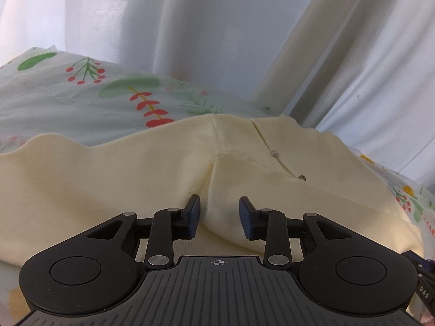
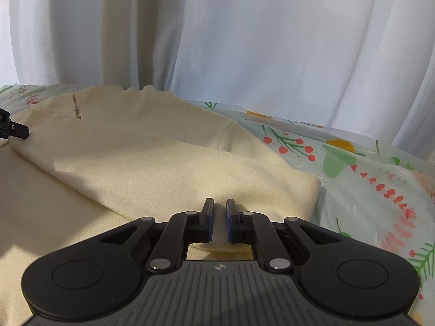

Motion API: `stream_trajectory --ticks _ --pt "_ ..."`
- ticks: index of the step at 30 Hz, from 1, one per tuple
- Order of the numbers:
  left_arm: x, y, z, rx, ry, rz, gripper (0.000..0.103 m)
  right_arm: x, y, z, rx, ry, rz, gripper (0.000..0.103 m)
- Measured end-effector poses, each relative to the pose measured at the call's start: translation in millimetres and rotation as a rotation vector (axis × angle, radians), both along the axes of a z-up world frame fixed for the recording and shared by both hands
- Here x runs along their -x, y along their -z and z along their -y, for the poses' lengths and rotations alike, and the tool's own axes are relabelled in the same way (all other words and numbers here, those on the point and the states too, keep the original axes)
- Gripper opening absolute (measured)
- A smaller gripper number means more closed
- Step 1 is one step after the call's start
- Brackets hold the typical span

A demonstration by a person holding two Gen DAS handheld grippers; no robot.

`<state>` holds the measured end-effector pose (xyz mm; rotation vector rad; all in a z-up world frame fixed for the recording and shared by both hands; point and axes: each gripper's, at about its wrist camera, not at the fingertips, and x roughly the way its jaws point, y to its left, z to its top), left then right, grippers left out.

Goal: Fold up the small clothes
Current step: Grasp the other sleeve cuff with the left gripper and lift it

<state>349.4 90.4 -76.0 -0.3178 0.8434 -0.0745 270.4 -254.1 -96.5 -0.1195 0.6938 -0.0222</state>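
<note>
A cream knit top [image 1: 108, 174] with small metal buttons [image 1: 275, 152] lies on a floral sheet; part of it is folded over. In the left wrist view my left gripper [image 1: 219, 212] is open, its blue pads on either side of a raised fold of the top. In the right wrist view the cream top [image 2: 168, 163] shows a folded layer with its edge at the right. My right gripper [image 2: 219, 217] sits low over that folded edge, its jaws narrowly apart with cream fabric seen between them. The left gripper's tip [image 2: 16, 130] shows at the left edge.
The floral sheet [image 1: 81, 100] with red berries and green leaves covers the surface, and shows at the right [image 2: 367, 179] in the right wrist view. White curtains [image 2: 244, 40] hang close behind. The right gripper's body [image 1: 424, 285] shows at the lower right of the left wrist view.
</note>
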Motion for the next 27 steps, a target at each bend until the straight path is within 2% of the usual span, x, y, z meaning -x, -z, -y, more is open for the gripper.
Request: stream_trajectory --ticks 2,3,5,6,8,11,15,17,19,24,27 --pt "8.5 -5.3 -8.6 0.064 -0.018 -0.018 0.058 0.6 -2.3 1.5 -0.017 0.005 -0.010 0.007" --pt "16.3 -8.9 -13.5 0.079 -0.035 -0.019 0.063 3.9 -5.4 2.7 -0.037 0.015 -0.020 0.007" --pt "38.4 -16.8 -25.9 0.059 -0.116 0.004 0.091 16.3 -13.8 6.3 -0.090 0.021 -0.016 0.007" --pt "48.3 -19.4 -32.4 0.048 -0.157 0.023 0.093 25.6 -18.0 8.1 -0.120 0.025 -0.002 0.008" --pt "74.3 -23.0 -58.8 0.057 -0.267 0.060 0.093 42.8 -22.4 11.0 -0.182 0.038 0.001 0.012" --pt "100.6 -19.2 -103.4 0.124 -0.445 0.049 0.088 64.4 -21.9 12.8 -0.248 0.032 -0.030 0.012" --pt "131.2 -4.8 -172.3 0.302 -0.683 0.026 0.075 80.4 -22.0 7.4 -0.233 0.014 -0.047 0.012" --pt "144.2 1.2 -196.0 0.377 -0.764 0.055 0.060 83.7 -23.2 5.8 -0.248 0.011 -0.046 0.013" --pt "155.1 6.8 -216.9 0.444 -0.846 0.067 0.049 83.3 -23.7 5.6 -0.268 0.019 -0.047 0.012" --pt "173.3 15.2 -257.8 0.579 -1.000 0.109 0.046 78.2 -24.3 2.3 -0.302 0.017 -0.056 0.013" --pt "180.6 14.3 -275.5 0.580 -1.053 0.124 0.046 76.3 -23.2 -0.9 -0.307 0.012 -0.058 0.013"
